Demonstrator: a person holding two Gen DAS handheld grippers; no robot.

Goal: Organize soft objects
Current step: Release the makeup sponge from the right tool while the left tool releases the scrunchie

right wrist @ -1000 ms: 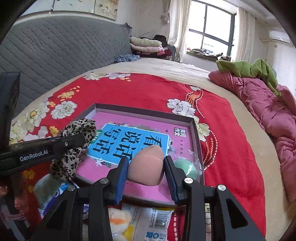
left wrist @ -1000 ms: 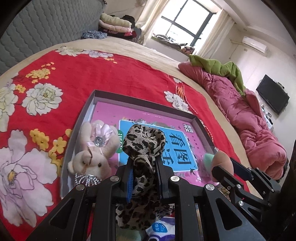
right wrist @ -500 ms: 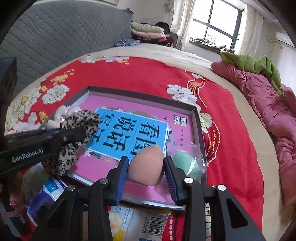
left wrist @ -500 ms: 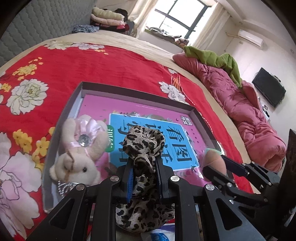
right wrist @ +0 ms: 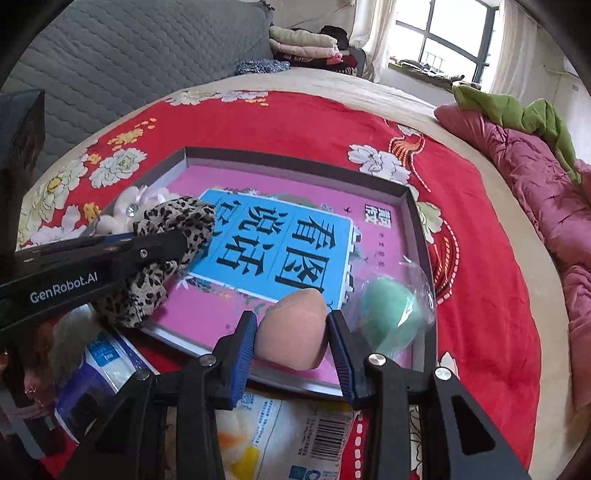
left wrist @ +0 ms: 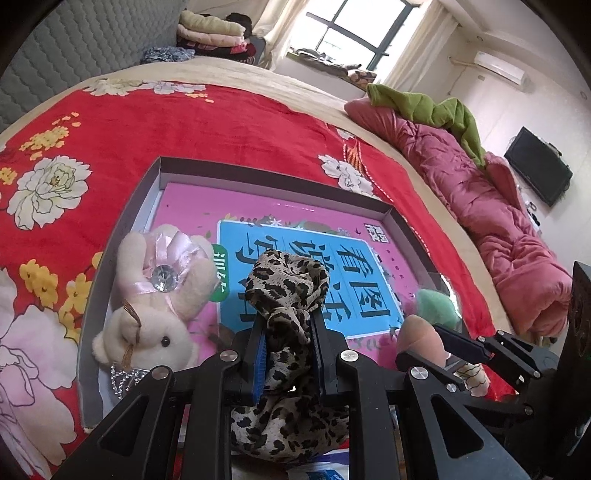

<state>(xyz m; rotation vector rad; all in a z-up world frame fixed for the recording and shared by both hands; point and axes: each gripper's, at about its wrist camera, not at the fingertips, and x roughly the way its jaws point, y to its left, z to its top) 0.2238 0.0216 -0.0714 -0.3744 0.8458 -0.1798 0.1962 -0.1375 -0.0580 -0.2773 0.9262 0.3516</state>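
Note:
My left gripper (left wrist: 287, 325) is shut on a leopard-print scrunchie (left wrist: 286, 291) and holds it over the near edge of a shallow grey box (left wrist: 258, 173) lined with a pink and blue sheet. A cream plush bunny (left wrist: 155, 295) lies in the box's left side. My right gripper (right wrist: 291, 325) is shut on a peach makeup sponge (right wrist: 293, 328) over the box's near right corner. A green sponge (right wrist: 389, 317) in clear wrap lies in that corner, just right of the peach one. The left gripper (right wrist: 162, 240) with the scrunchie (right wrist: 173, 229) also shows in the right wrist view.
The box rests on a red flowered blanket (left wrist: 184, 122) on a bed. Plastic-wrapped packets (right wrist: 280, 439) lie in front of the box. A pink quilt (left wrist: 498, 206) with a green cloth is bunched along the bed's right side. Folded clothes (left wrist: 210, 33) are stacked at the far end.
Both grippers have moved forward and lower over the box with their objects still held. The peach sponge is now closer to the green sponge.

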